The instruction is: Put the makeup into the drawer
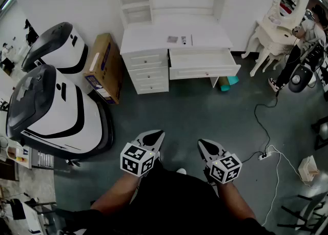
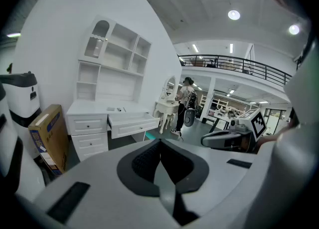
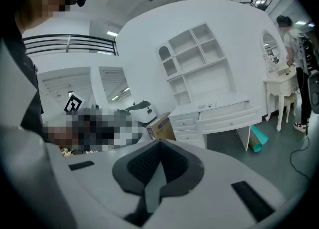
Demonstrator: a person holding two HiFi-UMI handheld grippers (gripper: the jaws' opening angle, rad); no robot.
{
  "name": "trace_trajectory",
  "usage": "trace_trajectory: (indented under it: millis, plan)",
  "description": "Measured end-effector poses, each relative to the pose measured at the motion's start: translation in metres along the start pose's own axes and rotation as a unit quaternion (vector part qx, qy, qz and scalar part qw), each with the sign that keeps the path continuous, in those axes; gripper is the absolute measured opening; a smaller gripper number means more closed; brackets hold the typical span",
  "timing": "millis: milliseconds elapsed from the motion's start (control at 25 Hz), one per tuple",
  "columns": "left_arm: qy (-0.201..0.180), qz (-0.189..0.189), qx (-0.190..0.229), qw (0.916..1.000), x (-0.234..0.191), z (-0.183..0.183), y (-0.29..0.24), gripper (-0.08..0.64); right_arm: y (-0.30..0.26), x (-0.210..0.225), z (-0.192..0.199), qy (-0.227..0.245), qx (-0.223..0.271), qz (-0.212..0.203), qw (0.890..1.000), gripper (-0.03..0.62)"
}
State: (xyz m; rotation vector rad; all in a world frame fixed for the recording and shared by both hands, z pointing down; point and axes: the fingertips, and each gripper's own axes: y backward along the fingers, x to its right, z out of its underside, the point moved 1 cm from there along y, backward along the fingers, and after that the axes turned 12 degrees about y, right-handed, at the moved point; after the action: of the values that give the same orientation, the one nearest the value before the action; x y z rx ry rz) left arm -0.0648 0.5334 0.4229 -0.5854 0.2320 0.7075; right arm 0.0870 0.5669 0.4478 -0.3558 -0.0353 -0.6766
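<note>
A white dresser (image 1: 154, 34) stands against the far wall with its wide drawer (image 1: 204, 65) pulled open. Small makeup items (image 1: 178, 39) lie on the desktop just behind the drawer. They show as tiny shapes in the left gripper view (image 2: 115, 109) and the right gripper view (image 3: 207, 106). Both grippers hover over the grey floor, well short of the dresser and close to my body. My left gripper (image 1: 156, 135) and right gripper (image 1: 204, 144) both have their jaws shut with nothing between them. The open drawer (image 2: 132, 121) (image 3: 229, 114) lies ahead of both.
A cardboard box (image 1: 105, 67) leans left of the dresser, beside two large white-and-black machines (image 1: 56, 106). A teal object (image 1: 228, 83) lies under the desk. At the right a person (image 1: 302, 49) stands by a white vanity. A cable and power strip (image 1: 265, 154) cross the floor.
</note>
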Motion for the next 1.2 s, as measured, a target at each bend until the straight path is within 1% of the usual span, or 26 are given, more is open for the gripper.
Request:
trace_trajectory:
  millis: [520, 640, 720, 800, 920, 1200]
  plan:
    - [-0.002, 0.001, 0.004, 1.0, -0.002, -0.004, -0.003, 0.011, -0.003, 0.003, -0.001, 0.001, -0.002, 0.001, 1.0, 0.026]
    - [0.0, 0.001, 0.004, 1.0, -0.002, -0.004, -0.003, 0.011, -0.004, 0.001, -0.003, -0.003, 0.001, -0.006, 1.0, 0.026]
    - [0.005, 0.003, 0.001, 1.0, -0.003, -0.001, -0.004, 0.011, -0.004, -0.003, -0.006, -0.007, 0.012, -0.019, 1.0, 0.026]
    - [0.019, 0.008, -0.008, 0.9998, -0.005, 0.006, -0.006, 0.011, -0.006, -0.007, -0.01, -0.001, 0.02, -0.023, 1.0, 0.027]
    - [0.033, 0.009, -0.023, 0.9991, -0.006, 0.016, -0.01, 0.011, -0.009, -0.01, -0.013, 0.016, 0.021, -0.021, 0.999, 0.028]
    - [0.026, 0.001, -0.026, 0.9993, -0.019, 0.013, -0.007, 0.011, -0.022, -0.005, -0.009, 0.017, 0.003, -0.007, 1.0, 0.029]
